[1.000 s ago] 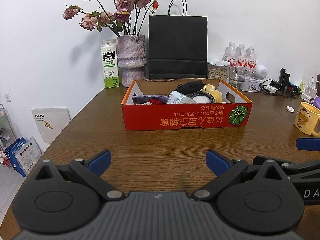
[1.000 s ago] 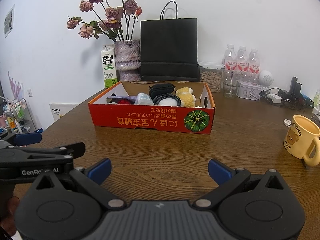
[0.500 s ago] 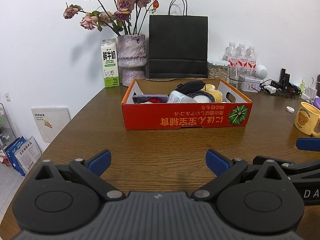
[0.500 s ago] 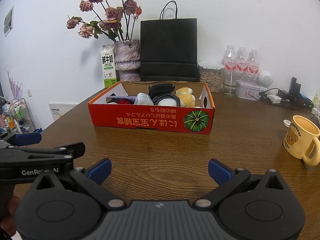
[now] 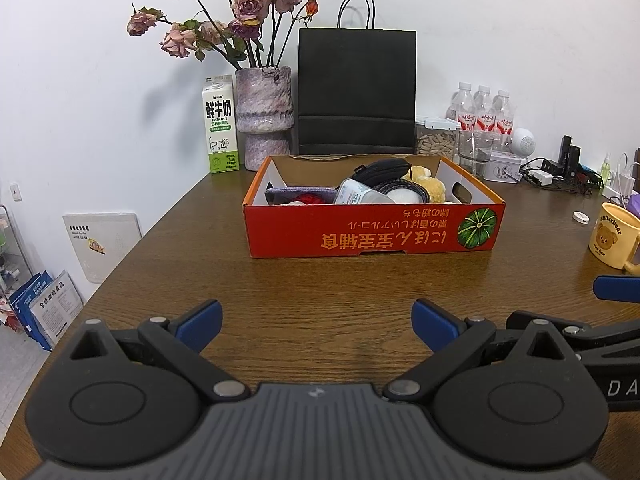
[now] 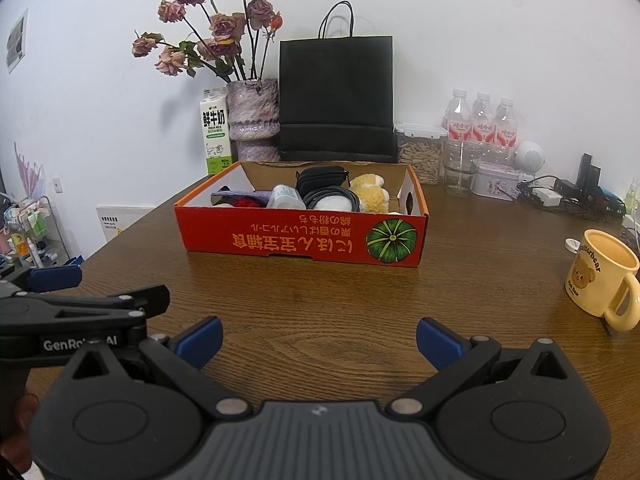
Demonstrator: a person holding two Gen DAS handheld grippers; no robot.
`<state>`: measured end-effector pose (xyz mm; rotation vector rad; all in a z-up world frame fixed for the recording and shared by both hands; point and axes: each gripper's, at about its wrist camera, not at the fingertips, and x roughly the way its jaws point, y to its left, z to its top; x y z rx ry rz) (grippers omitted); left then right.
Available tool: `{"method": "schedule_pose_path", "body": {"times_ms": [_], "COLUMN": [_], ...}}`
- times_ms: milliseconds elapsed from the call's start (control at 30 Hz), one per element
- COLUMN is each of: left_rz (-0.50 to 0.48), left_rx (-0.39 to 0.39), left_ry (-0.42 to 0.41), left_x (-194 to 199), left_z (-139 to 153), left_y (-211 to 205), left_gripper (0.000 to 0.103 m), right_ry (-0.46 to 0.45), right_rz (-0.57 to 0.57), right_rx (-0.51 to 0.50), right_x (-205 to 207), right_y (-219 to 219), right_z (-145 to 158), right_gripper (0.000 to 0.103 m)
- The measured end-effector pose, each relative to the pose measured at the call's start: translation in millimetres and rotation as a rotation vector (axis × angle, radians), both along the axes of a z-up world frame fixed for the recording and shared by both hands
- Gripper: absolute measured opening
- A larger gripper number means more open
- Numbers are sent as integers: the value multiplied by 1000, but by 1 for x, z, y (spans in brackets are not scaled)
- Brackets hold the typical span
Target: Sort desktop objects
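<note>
The shallow red cardboard box with a green pumpkin printed on its front [image 5: 372, 236] sat in the middle of the dark wood-grain table [image 5: 320, 284], well ahead of both your grippers. Its near wall hid most of what lay inside: only the tops showed of a black zipped pouch [image 5: 382, 168], a yellow plush toy [image 5: 430, 186], a clear plastic bottle lying on its side [image 5: 358, 193], a coiled dark cable around something white [image 5: 404, 194], and a purple cloth over something red [image 5: 302, 193], which could not be made out.

Your left gripper [image 5: 316, 322] hovered low over the bare table with its blue-tipped fingers spread wide and nothing between them. Your right gripper [image 6: 318, 338] did the same just beside it, likewise apart and empty; each camera caught only an edge of the other tool.

A yellow bear-print mug [image 6: 600, 276] stood to the right, its handle partly cut off in the left view. Against the white wall behind the box stood a white-and-green milk carton [image 5: 220, 124], a mottled purple vase of dried roses [image 5: 264, 116], a black paper bag with handles [image 5: 356, 92], three water bottles [image 5: 484, 114] and a tangle of chargers [image 5: 560, 170], too small to sort out.
</note>
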<state>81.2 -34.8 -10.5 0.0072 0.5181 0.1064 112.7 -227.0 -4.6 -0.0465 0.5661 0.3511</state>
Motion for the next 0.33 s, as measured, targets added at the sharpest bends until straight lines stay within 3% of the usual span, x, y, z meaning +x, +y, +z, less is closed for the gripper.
{"method": "schedule_pose_path", "body": {"times_ms": [333], "left_rz": [9], "left_rx": [0], "left_ry": [15], "left_x": [1], "left_z": [0], "left_y": [-1], "left_gripper": [103], "right_ry": [2], "right_rz": [-2], "right_rx": [-3], "right_x": [1], "right_y": [-1], "right_z": [-1], "right_gripper": [103]}}
